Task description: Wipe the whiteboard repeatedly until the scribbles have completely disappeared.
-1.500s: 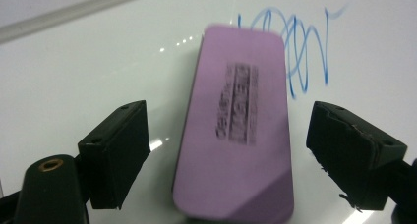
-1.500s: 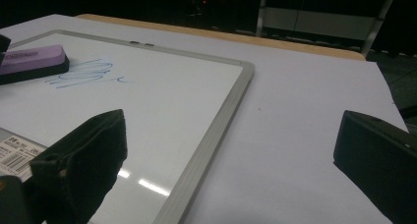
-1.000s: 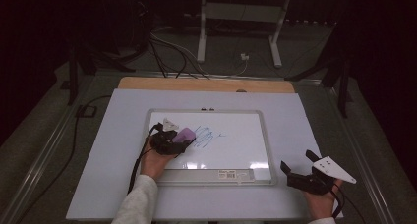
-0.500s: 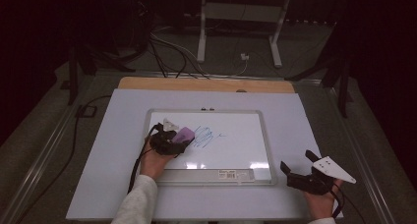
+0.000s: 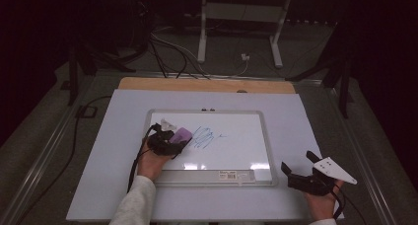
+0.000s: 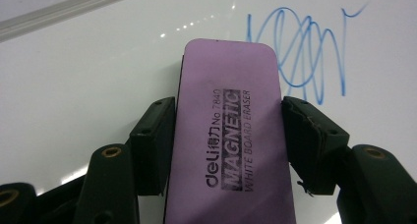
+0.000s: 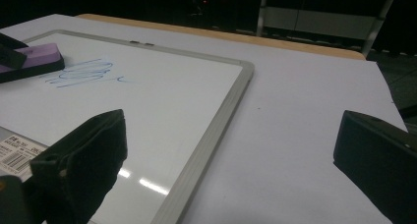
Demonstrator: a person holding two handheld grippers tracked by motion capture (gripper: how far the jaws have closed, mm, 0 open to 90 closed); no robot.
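Whiteboard (image 5: pixel 256 136) serves as the landmark, lying flat on the bench (image 5: pixel 108 151). On its left part rests the purple eraser (image 6: pixel 228 135), clenched between the pads of the left claw (image 5: pixel 172 142), whose jaws have just been closing slightly onto it. Blue scribble (image 6: pixel 305 52) sits just beyond the eraser's far end. Off the whiteboard's lower right corner, the right claw (image 5: pixel 301 165) rests on the bench, released, jaws spread on nothing.

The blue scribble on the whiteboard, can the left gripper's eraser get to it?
Probably yes. The purple eraser, clamped in the left gripper, sits right beside the blue scribble, with bare whiteboard between them.
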